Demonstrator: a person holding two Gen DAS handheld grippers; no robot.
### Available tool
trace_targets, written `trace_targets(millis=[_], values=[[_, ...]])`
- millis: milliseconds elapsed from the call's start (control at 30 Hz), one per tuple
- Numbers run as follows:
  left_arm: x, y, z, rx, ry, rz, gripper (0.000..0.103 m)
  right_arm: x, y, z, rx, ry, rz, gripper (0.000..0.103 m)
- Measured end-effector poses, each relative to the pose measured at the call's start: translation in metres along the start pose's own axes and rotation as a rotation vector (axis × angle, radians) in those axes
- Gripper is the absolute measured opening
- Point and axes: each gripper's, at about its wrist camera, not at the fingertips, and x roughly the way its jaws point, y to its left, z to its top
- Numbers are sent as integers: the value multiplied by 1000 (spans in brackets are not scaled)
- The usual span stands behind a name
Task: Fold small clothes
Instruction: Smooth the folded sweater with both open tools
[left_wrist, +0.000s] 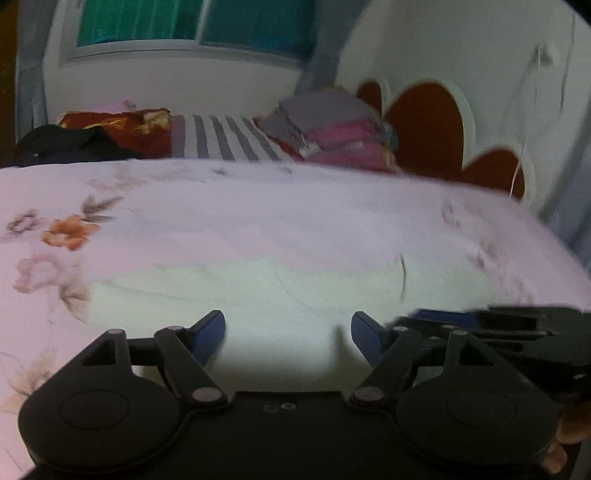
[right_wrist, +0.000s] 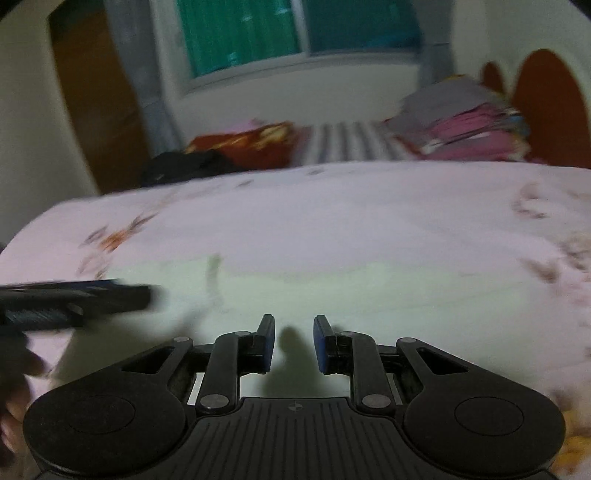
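Folding looks barely begun, or between pieces: a pale, whitish-green garment (left_wrist: 280, 288) lies spread flat on the floral bedsheet (left_wrist: 258, 206) at the near edge of the bed, directly ahead of both tools, with no clear fold visible in it, though blur hides its outline. Left hand-held gripper (left_wrist: 288, 332) hovers over the cloth's near edge with its jaws spread wide and nothing between them. Right hand-held gripper (right_wrist: 294, 341) sits just beside it on the same edge, jaws parted more narrowly, also released and empty. Each tool shows at the margin of the other's view, so they are close together. At the far end of the bed, near the headboard corner, a stack of folded clothes (left_wrist: 332, 129) suggests earlier pieces may be done; a dark heap (left_wrist: 70, 144) at the far left corner may be left to fold
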Motion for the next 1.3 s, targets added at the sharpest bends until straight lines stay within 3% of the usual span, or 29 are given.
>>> trace_targets(millis=[133, 233, 333, 433, 533, 667, 767, 867, 1133, 1200, 1300], values=[[5, -1, -16, 59, 20, 81, 75, 6, -3, -12, -28, 29, -23, 21], [-8, 25, -25, 19, 11, 172, 77, -10, -40, -15, 9, 2, -165, 21], [-22, 43, -27, -68, 2, 190, 70, -20, -80, -17, 57, 12, -272, 21], [-41, 33, -25, -88, -45, 188, 69, -35, -90, -14, 90, -1, -267, 21], [-56, 11, -35, -60, -75, 157, 70, -57, -74, -16, 89, -45, -195, 21], [-54, -4, -48, -7, -58, 146, 71, -64, -41, -37, -9, -7, -113, 21], [-54, 6, -63, 3, -16, 177, 70, -62, -40, -53, -37, 12, -159, 21], [-64, 15, -69, -8, -1, 183, 73, -74, -67, -61, 48, -7, -216, 21], [-64, 14, -68, 16, 12, 190, 72, -86, -65, -55, 67, -21, -218, 21], [-62, 14, -68, 23, 13, 192, 73, -76, -68, -57, 69, 26, -236, 21], [-62, 14, -68, 25, 14, 189, 73, -73, -66, -55, 47, 31, -253, 21]])
